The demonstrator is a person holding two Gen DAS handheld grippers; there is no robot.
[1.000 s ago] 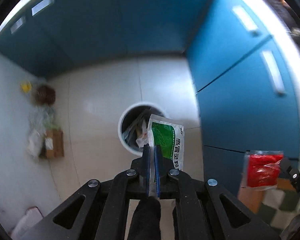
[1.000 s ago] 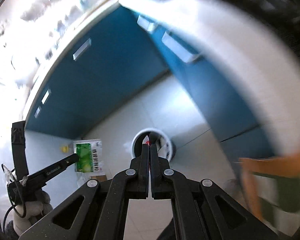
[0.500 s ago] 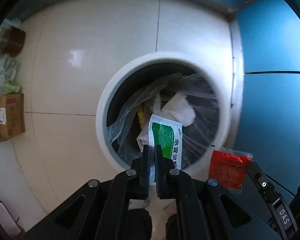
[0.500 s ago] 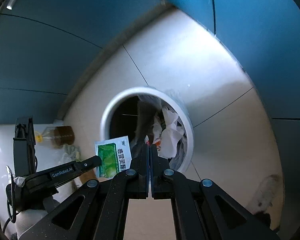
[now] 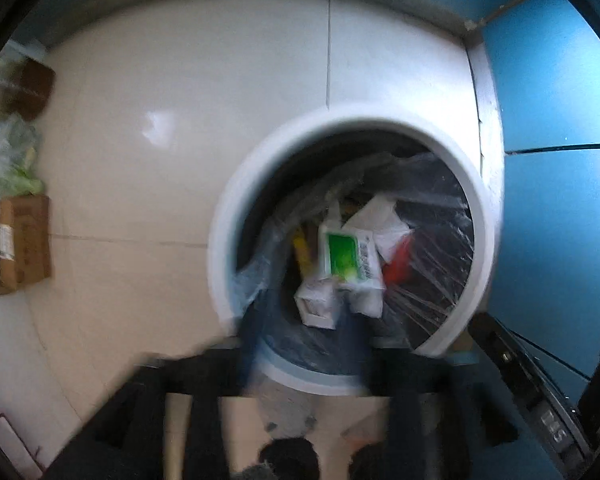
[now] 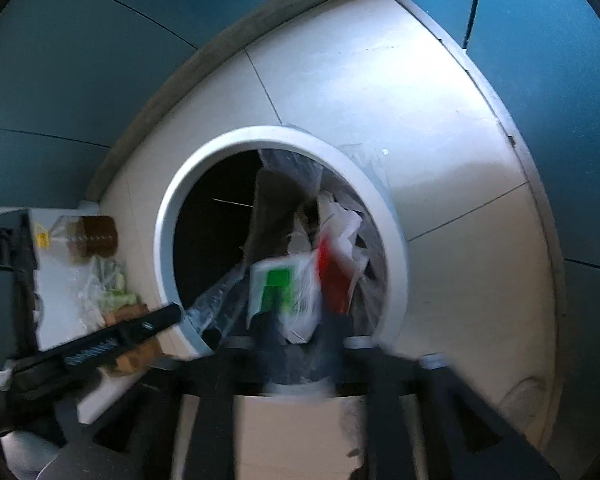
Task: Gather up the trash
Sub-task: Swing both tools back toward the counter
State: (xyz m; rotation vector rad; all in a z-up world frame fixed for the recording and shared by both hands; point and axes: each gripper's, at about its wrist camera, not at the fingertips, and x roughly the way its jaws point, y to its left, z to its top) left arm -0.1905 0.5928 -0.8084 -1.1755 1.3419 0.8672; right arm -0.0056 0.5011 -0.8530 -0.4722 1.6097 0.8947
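A white round trash bin (image 5: 236, 216) with a clear liner stands on the floor below both grippers; it also shows in the right wrist view (image 6: 168, 216). A green and white packet (image 5: 346, 256) lies loose inside it on other trash, with a red packet (image 5: 398, 266) beside it. The right wrist view shows the green packet (image 6: 278, 284) and the red packet (image 6: 332, 276) in the bin. My left gripper (image 5: 308, 356) is open and empty over the rim, blurred. My right gripper (image 6: 300, 344) is open and empty, blurred.
A cardboard box (image 5: 20, 244), a bag of greens (image 5: 16, 168) and a brown jar (image 5: 28, 84) lie on the floor to the left. Blue cabinets (image 5: 560, 160) stand to the right and behind. The floor is pale tile.
Both grippers opened. The green packet and the red packet dropped from the fingers into the bin. Both views are blurred by motion.
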